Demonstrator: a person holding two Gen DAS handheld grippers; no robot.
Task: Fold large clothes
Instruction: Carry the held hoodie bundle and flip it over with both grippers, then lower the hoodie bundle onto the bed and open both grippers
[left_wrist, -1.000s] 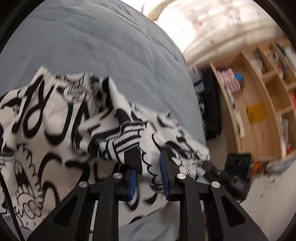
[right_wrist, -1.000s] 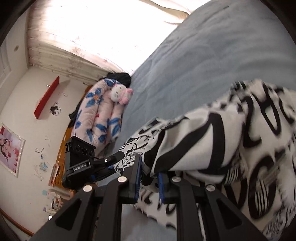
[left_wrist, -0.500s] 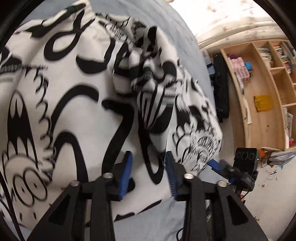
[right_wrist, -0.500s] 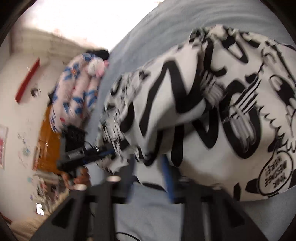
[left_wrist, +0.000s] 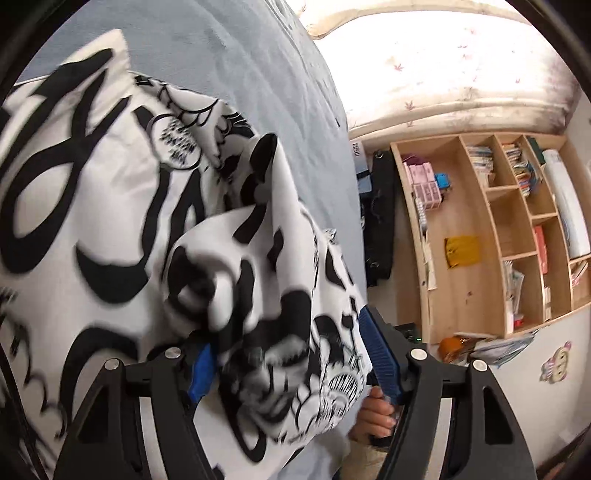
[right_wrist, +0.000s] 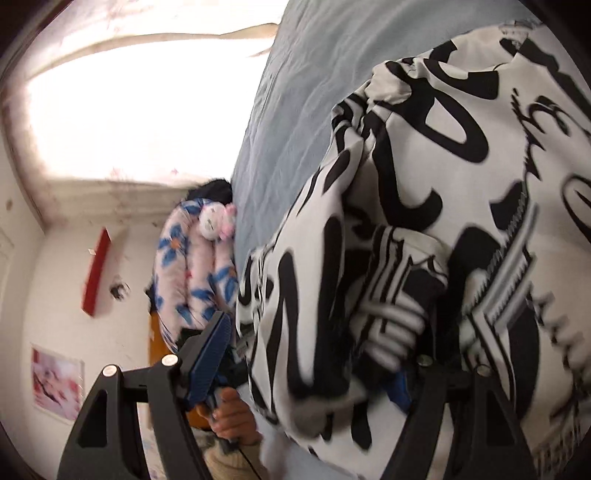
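Note:
A large white garment (left_wrist: 110, 192) with bold black graffiti print lies bunched on the grey-blue bed (left_wrist: 258, 74). In the left wrist view a loose fold of it rests between the blue pads (left_wrist: 380, 354) of my left gripper (left_wrist: 291, 362), whose jaws are opening. In the right wrist view the garment (right_wrist: 461, 184) fills the right side. My right gripper (right_wrist: 304, 373) is also opening, with a fold draped between its fingers; cloth partly hides the right pad. Neither gripper's pads press the cloth.
A wooden bookshelf (left_wrist: 498, 240) and a black bag (left_wrist: 380, 221) stand past the bed's right edge. A floral quilt (right_wrist: 195, 273) with a plush toy (right_wrist: 216, 221) sits at the bed's left end (right_wrist: 295, 92). A hand (right_wrist: 232, 417) shows low down.
Both grippers were shut on folds of the garment held above the bed. Their jaws have since spread wide, both have dropped lower, and the garment has settled onto the bed.

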